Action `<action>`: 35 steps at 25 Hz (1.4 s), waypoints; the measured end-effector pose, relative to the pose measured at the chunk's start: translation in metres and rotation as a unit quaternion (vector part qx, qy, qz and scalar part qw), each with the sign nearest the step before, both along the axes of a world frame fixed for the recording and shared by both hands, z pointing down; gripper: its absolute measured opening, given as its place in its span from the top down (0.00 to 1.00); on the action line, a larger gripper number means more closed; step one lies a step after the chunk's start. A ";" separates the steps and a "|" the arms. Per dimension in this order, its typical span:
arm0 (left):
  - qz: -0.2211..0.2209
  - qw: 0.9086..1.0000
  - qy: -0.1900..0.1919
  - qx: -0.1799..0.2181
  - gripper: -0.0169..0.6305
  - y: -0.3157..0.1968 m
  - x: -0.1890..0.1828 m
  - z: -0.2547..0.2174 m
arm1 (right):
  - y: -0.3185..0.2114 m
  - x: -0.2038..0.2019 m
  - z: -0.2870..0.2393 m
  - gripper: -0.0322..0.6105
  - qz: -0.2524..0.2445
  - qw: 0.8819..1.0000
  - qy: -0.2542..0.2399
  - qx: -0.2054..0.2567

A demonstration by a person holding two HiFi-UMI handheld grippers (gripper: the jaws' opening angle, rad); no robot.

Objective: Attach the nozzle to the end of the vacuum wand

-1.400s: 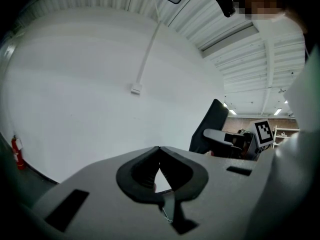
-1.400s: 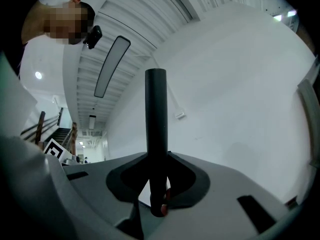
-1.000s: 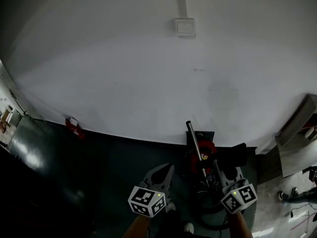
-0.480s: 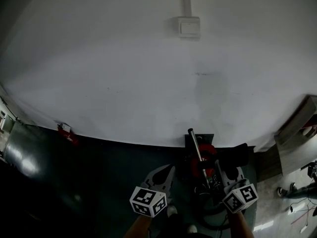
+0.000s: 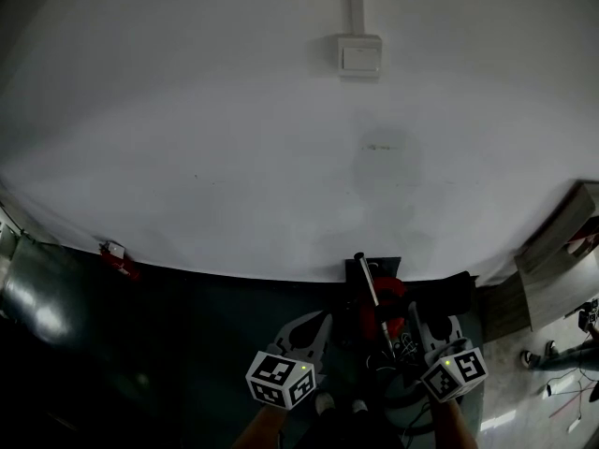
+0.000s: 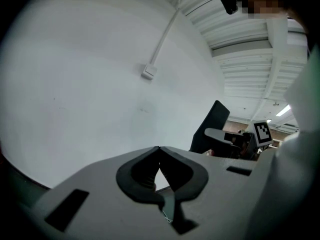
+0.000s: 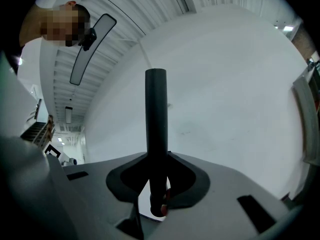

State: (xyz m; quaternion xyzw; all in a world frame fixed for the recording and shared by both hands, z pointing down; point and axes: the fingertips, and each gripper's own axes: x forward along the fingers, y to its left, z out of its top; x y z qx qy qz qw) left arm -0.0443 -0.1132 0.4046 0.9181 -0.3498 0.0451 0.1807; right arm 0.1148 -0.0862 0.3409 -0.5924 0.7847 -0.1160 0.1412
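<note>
Both jaws of the left tongs (image 6: 159, 150) meet tip to tip, clenched on nothing. The right tongs (image 7: 157, 159) are clamped on the dark vacuum wand (image 7: 156, 109), which stands up between their jaws. In the head view the wand slants up from a red vacuum body (image 5: 389, 297) on the dark floor (image 5: 187, 344), close against a white wall (image 5: 234, 157) bearing a switch plate (image 5: 360, 56).

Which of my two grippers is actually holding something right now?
The right gripper: its jaws are closed on the dark wand, which sticks up between them. The left gripper is shut with nothing in it.
</note>
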 end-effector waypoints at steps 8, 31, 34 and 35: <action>-0.006 1.000 -0.002 -0.013 0.97 -0.020 0.013 0.015 | -0.025 0.017 0.009 0.81 -0.002 1.000 -0.005 -0.007; -0.058 0.996 0.016 -0.069 0.97 -0.104 0.052 0.113 | -0.142 0.034 0.047 0.81 -0.064 0.998 0.003 -0.019; -0.064 0.995 0.021 -0.076 0.97 -0.112 0.057 0.127 | -0.150 0.035 0.050 0.81 -0.069 0.997 0.006 -0.020; -0.066 0.994 0.025 -0.079 0.97 -0.114 0.058 0.133 | -0.153 0.035 0.050 0.81 -0.070 0.997 0.008 -0.020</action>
